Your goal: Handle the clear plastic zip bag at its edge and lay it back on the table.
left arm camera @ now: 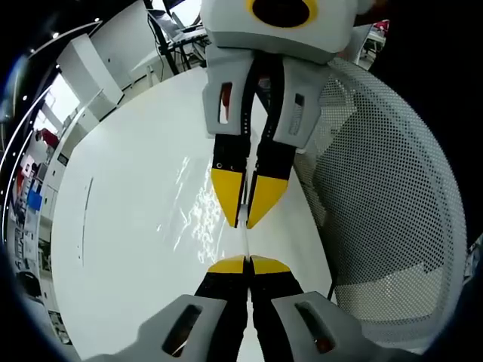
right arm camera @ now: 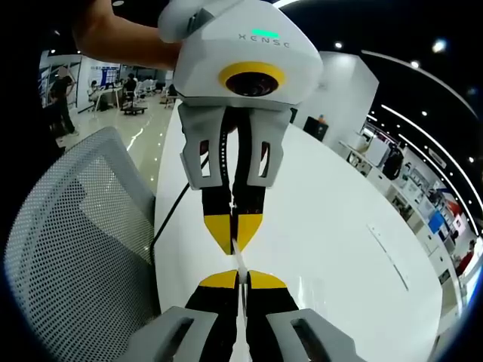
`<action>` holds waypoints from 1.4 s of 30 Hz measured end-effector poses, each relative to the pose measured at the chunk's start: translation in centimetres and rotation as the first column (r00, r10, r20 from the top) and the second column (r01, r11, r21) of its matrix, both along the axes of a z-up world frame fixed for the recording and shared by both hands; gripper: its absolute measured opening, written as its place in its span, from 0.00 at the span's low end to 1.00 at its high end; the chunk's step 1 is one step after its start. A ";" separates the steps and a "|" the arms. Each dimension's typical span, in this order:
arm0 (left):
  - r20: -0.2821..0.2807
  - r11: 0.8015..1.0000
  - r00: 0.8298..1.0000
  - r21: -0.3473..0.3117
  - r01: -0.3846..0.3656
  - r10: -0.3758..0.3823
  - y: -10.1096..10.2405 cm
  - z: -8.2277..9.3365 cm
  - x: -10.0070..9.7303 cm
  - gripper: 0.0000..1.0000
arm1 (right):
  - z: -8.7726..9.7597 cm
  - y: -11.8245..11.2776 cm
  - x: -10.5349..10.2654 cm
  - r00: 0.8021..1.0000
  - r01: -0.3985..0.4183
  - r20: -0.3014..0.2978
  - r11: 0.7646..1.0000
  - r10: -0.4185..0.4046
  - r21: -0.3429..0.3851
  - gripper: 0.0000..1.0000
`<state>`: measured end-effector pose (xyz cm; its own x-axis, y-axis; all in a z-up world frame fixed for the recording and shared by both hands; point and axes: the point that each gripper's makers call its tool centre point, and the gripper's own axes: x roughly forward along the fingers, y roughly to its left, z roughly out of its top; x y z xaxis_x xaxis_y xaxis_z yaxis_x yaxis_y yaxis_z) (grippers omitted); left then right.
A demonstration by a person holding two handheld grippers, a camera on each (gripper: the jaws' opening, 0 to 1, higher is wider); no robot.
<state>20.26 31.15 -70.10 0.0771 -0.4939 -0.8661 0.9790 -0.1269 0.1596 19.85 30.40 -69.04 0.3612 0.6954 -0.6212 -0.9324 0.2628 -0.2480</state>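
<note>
The clear plastic zip bag (left arm camera: 247, 243) shows edge-on as a thin pale strip, held above the white table (left arm camera: 128, 226). In the left gripper view my left gripper (left arm camera: 246, 264) rises from the bottom, its yellow tips shut on one edge of the bag. My right gripper (left arm camera: 247, 220) comes down from the top, tip to tip with it, shut on the opposite edge. The right gripper view mirrors this: the right gripper (right arm camera: 240, 280) is below, the left gripper (right arm camera: 234, 240) above, and the bag (right arm camera: 238, 260) is between them. Bright glints lie on the table under the bag.
A grey mesh office chair (left arm camera: 385, 196) stands tight against the table's edge (right arm camera: 75, 241). A black cable (right arm camera: 170, 215) hangs down between chair and table (right arm camera: 332, 226). A person's forearm (right arm camera: 124, 38) reaches in behind the left gripper. Desks and shelves stand far behind.
</note>
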 end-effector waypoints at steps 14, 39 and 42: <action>-0.003 1.000 1.000 0.001 -0.005 0.005 0.1 -0.1 0.0 0.00 | 0.0 -0.1 0.1 1.000 0.003 0.000 1.000 -0.003 -0.001 0.00; -0.008 1.000 1.000 0.007 -0.005 0.005 0.1 -0.2 -0.1 0.00 | -0.1 -0.3 -0.1 1.000 0.014 -0.007 1.000 -0.014 0.008 0.00; -0.008 1.000 1.000 0.009 -0.006 0.006 0.2 -0.2 -0.1 0.00 | -0.2 -0.3 -0.1 1.000 0.013 -0.007 1.000 -0.013 0.006 0.00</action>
